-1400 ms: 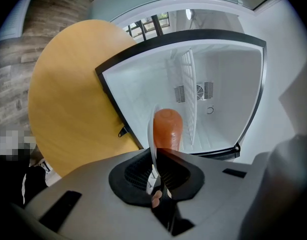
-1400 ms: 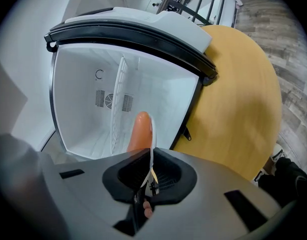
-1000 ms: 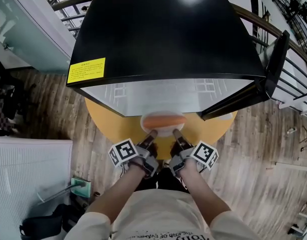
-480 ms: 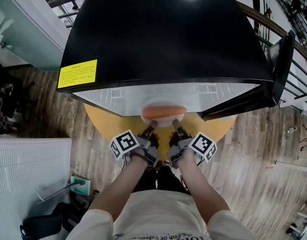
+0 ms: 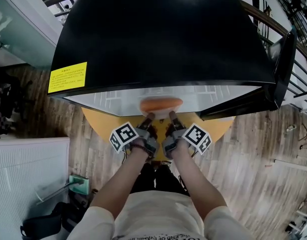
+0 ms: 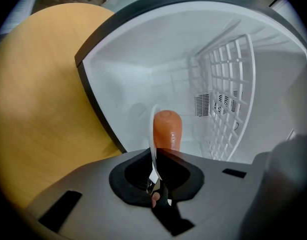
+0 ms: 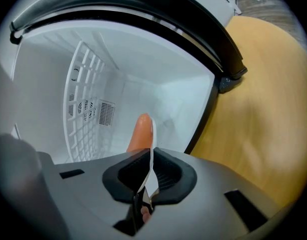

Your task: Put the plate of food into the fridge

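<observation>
A white plate carries a long orange sausage and sits at the mouth of the open black fridge. My left gripper is shut on the plate's near left rim, and my right gripper is shut on its near right rim. In the left gripper view the plate runs edge-on between the jaws with the sausage beyond it. The right gripper view shows the same plate edge-on and the sausage inside the white cavity. The plate's far half is hidden under the fridge's top.
The fridge stands on a round wooden table; its door swings open to the right. Inside hangs a white wire shelf, also in the right gripper view as the shelf, with a vent on the back wall. Railings run behind.
Both grippers have moved forward with the plate, which has gone further under the fridge's top edge. The grips have not changed.
</observation>
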Action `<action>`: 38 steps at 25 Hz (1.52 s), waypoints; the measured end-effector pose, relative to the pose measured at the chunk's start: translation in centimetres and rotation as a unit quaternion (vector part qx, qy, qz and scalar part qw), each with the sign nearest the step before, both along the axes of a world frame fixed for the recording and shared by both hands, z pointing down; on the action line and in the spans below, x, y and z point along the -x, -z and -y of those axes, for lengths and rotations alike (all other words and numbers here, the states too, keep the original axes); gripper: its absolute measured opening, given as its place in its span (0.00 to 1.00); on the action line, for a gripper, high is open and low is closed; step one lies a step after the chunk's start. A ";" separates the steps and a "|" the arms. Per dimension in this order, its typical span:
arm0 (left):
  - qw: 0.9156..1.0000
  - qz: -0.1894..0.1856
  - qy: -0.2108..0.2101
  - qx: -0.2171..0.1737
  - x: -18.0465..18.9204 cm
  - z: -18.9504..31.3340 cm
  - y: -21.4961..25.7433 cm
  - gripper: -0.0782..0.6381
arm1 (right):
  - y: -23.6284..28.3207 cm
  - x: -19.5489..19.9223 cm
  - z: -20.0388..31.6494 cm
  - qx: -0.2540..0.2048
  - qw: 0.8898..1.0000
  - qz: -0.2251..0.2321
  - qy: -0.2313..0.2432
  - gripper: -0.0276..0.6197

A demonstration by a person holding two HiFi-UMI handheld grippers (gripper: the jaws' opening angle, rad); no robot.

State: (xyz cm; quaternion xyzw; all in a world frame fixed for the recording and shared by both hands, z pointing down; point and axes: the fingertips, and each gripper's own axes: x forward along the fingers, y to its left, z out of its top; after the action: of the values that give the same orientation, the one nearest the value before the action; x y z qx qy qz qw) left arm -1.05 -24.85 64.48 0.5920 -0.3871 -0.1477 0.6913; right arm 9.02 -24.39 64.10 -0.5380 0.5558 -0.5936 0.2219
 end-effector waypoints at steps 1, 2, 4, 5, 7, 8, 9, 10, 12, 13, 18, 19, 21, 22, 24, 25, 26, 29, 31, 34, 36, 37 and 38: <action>1.000 0.002 0.000 -0.001 0.1 0.2 -0.1 0.17 | -0.1 0.1 0.2 0.000 1.000 -0.002 0.001 0.10; 1.000 0.004 0.001 -0.002 0.2 0.3 -0.2 0.17 | -0.2 0.2 0.3 -0.001 1.000 -0.005 0.003 0.10; 1.000 0.005 0.003 -0.004 0.3 0.6 -0.4 0.17 | -0.2 0.3 0.7 -0.002 1.000 -0.013 0.010 0.10; 1.000 0.005 0.004 -0.003 0.2 0.8 -0.4 0.17 | -0.3 0.3 0.8 -0.002 1.000 -0.015 0.011 0.10; 1.000 0.008 0.004 -0.002 0.1 1.1 -0.5 0.17 | -0.4 0.1 1.1 -0.001 1.000 -0.018 0.012 0.10; 1.000 0.010 0.003 -0.002 0.0 1.3 -0.6 0.17 | -0.4 0.0 1.3 0.000 1.000 -0.020 0.012 0.10; 1.000 0.013 0.002 -0.003 -0.1 1.5 -0.5 0.17 | -0.4 -0.1 1.5 -0.001 1.000 -0.022 0.012 0.10; 1.000 0.016 0.000 -0.006 -0.2 1.7 -0.5 0.17 | -0.4 -0.1 1.7 -0.002 1.000 -0.024 0.013 0.10; 1.000 0.023 -0.004 -0.010 -0.1 2.0 -0.4 0.17 | -0.3 0.0 2.1 -0.003 0.999 -0.028 0.016 0.11; 1.000 0.026 -0.005 -0.011 0.0 2.2 -0.4 0.17 | -0.4 0.0 2.2 -0.003 0.999 -0.029 0.017 0.11; 0.999 0.030 -0.007 -0.013 0.0 2.7 -0.5 0.17 | -0.5 0.1 2.8 -0.001 0.999 -0.039 0.019 0.11; 0.999 0.030 -0.006 -0.013 0.0 2.8 -0.6 0.17 | -0.5 0.1 2.9 0.000 0.999 -0.042 0.020 0.11; 0.999 0.030 -0.004 -0.013 0.0 2.9 -0.7 0.17 | -0.5 0.1 3.1 0.001 0.999 -0.047 0.021 0.11; 0.999 0.030 -0.004 -0.013 0.0 2.9 -0.8 0.17 | -0.5 0.1 3.1 0.001 0.999 -0.048 0.022 0.11; 0.999 0.030 -0.004 -0.014 -0.1 3.0 -0.8 0.17 | -0.5 0.0 3.2 0.001 0.998 -0.051 0.023 0.11; 0.999 0.031 -0.004 -0.015 -0.1 3.1 -0.8 0.17 | -0.5 0.0 3.2 0.000 0.998 -0.052 0.023 0.11; 0.999 0.032 -0.005 -0.016 -0.2 3.2 -0.8 0.17 | -0.5 0.0 3.3 0.000 0.998 -0.052 0.023 0.11; 0.999 0.035 -0.008 -0.016 -0.4 3.4 -0.8 0.17 | -0.5 -0.3 3.4 0.001 0.998 -0.055 0.022 0.11; 0.999 0.038 -0.009 -0.017 -0.5 3.5 -0.8 0.17 | -0.5 -0.4 3.5 0.002 0.998 -0.057 0.023 0.11; 0.998 0.050 -0.016 -0.023 -0.6 3.5 -0.8 0.18 | -0.6 -0.4 3.5 0.005 0.998 -0.062 0.024 0.12; 0.998 0.056 -0.020 -0.026 -0.6 3.6 -0.8 0.18 | -0.7 -0.4 3.5 0.005 0.997 -0.067 0.026 0.12; 0.998 0.056 -0.020 -0.026 -0.6 3.6 -0.8 0.18 | -0.7 -0.5 3.5 0.005 0.997 -0.070 0.026 0.12; 0.998 0.056 -0.019 -0.025 -0.7 3.6 -0.9 0.18 | -0.7 -0.5 3.5 0.004 0.997 -0.073 0.027 0.12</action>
State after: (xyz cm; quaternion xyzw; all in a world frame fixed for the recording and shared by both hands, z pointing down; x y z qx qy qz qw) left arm -0.37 -28.47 65.36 0.6240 -0.4095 -0.1109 0.6562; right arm 9.51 -27.93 64.77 -0.5656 0.5821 -0.5611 0.1626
